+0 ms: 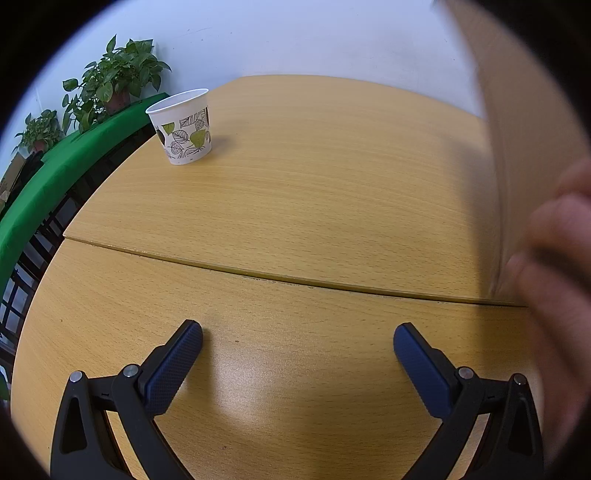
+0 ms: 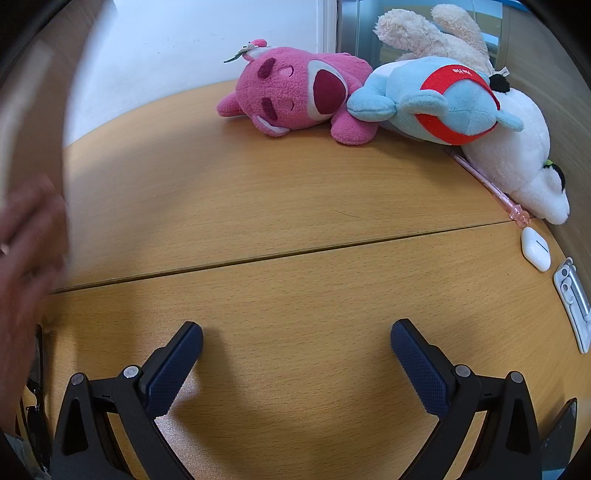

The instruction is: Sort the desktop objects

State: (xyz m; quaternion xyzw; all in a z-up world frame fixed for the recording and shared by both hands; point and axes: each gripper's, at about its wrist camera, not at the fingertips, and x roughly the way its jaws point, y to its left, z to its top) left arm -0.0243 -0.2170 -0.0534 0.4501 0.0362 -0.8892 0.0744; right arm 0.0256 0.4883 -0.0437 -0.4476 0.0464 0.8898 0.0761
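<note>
My left gripper (image 1: 297, 339) is open and empty above the wooden table (image 1: 295, 192). A white paper cup with leaf print (image 1: 181, 126) stands far left, well beyond it. My right gripper (image 2: 295, 338) is open and empty over the table (image 2: 258, 206). At the far right lie a pink plush (image 2: 295, 92), a blue plush with a red band (image 2: 439, 101), a white plush (image 2: 517, 155) and a cream plush (image 2: 424, 31). A pink pen (image 2: 487, 182), a white earbud case (image 2: 535, 248) and a silver clip-like item (image 2: 574, 302) lie along the right edge.
A blurred bare hand holds a cardboard box at the right of the left view (image 1: 532, 140) and at the left of the right view (image 2: 33, 155). Potted plants (image 1: 114, 81) stand on a green ledge (image 1: 48, 184) left of the table. A white wall is behind.
</note>
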